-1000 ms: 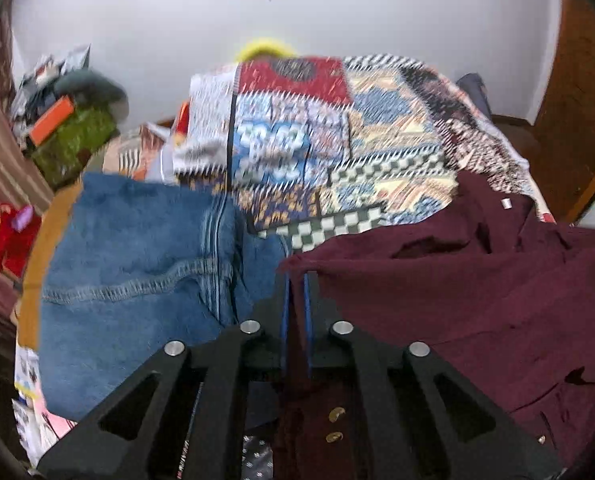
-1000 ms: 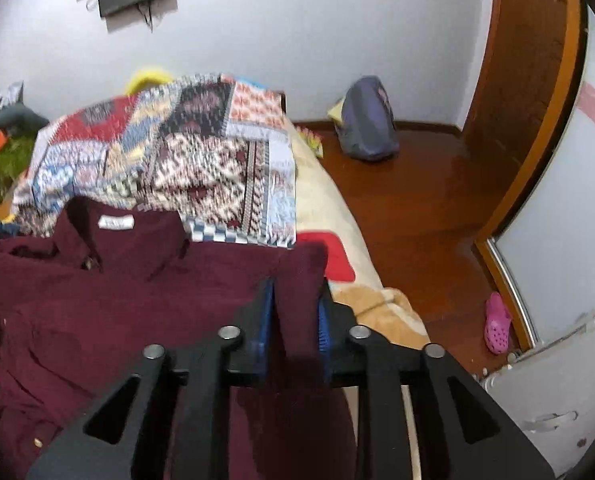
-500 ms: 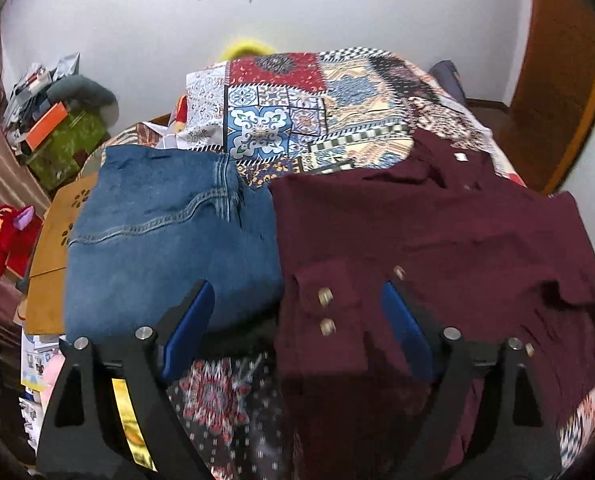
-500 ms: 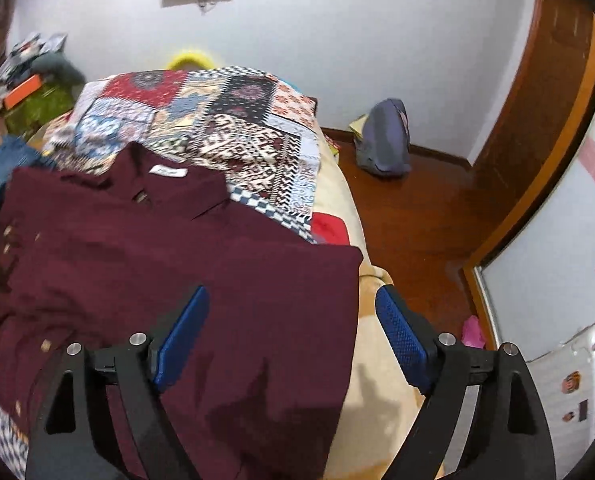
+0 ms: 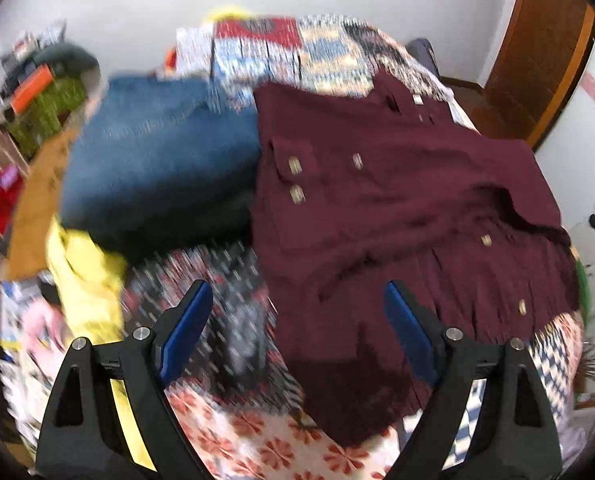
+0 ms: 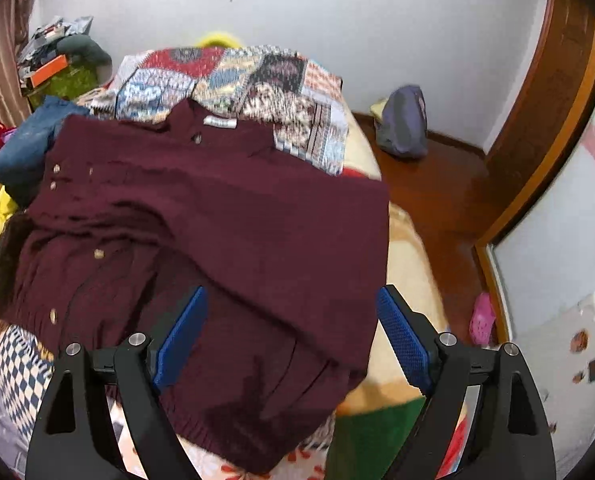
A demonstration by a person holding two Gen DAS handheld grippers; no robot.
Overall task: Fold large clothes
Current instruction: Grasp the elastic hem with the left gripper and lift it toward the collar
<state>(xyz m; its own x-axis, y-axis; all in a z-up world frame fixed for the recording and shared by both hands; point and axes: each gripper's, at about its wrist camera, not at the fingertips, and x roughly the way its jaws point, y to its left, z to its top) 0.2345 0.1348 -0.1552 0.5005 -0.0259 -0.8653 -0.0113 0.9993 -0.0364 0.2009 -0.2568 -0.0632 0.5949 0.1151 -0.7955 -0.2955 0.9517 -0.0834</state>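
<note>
A maroon button shirt (image 5: 401, 208) (image 6: 233, 216) lies spread on the bed, collar and white label toward the far wall, sleeves folded in across its body. My left gripper (image 5: 295, 300) is open above the shirt's near left edge and the patterned bedspread, holding nothing. My right gripper (image 6: 291, 306) is also open, hovering over the shirt's near right part, with no cloth pinched between its blue pads (image 6: 403, 336).
Folded blue jeans (image 5: 157, 160) lie left of the shirt, a yellow garment (image 5: 85, 272) nearer. A patchwork quilt (image 6: 233, 76) covers the far bed. Right of the bed are wooden floor, a grey bag (image 6: 403, 124), a pink shoe (image 6: 481, 316) and a door frame.
Both grippers were shut on the maroon shirt's edges, then opened and let it drop flat. Both have since pulled back toward the near side of the bed.
</note>
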